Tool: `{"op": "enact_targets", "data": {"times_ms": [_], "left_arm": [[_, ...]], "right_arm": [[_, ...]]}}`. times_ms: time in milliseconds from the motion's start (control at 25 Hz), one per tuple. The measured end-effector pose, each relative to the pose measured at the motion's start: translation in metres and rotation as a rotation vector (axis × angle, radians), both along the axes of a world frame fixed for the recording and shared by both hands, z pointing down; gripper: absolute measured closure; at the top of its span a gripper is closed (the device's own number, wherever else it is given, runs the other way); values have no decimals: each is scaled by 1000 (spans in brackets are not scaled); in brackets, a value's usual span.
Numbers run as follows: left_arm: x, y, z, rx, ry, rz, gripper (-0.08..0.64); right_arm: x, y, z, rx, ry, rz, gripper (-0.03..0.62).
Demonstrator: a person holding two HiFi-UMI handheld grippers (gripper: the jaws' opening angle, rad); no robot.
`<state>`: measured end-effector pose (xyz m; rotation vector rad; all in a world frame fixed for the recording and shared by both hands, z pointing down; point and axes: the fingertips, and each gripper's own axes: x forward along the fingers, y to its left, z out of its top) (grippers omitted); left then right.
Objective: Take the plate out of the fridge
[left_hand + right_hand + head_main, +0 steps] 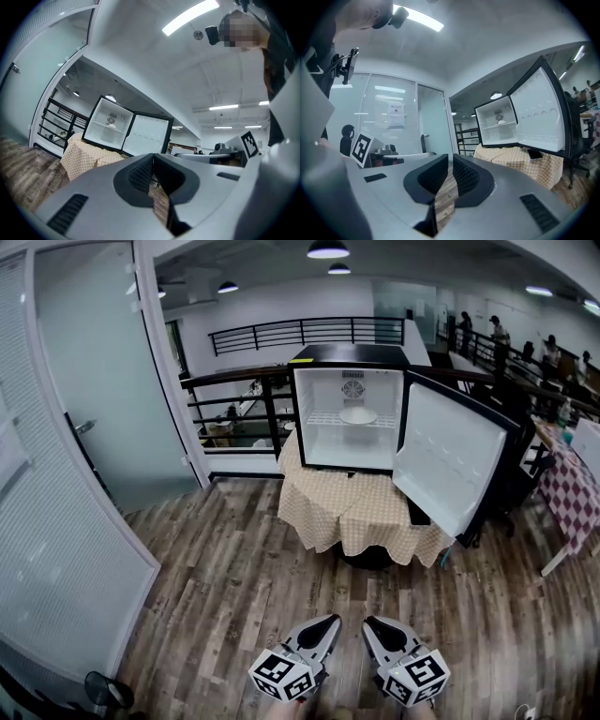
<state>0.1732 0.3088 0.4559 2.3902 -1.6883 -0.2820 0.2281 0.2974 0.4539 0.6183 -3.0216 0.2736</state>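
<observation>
The left gripper and right gripper are held closed, empty; the plate, perhaps upturned, could be shoved backward if approached unopened.

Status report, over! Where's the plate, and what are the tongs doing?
Left tongs and right tongs shut, empty. Round white plate on shelf in small black fridge, door open. Nothing in the way, over.

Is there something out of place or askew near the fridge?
Nothing is spilled or broken. The fridge has its door wide open, the plate lies alone on the shelf, and the checked tablecloth hangs crumpled and uneven.
</observation>
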Motion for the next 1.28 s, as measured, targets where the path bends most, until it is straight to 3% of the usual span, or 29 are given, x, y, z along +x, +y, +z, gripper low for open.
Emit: {"op": "enact_targets", "data": {"times_ms": [600, 1280], "left_arm": [[-11, -41, 2, -18, -11, 5, 551], [-78, -183, -12, -10, -3, 99, 551]], "right_arm": [[-23, -36, 5, -35, -12, -20, 541], [-103, -167, -3, -60, -6, 26, 540]]}}
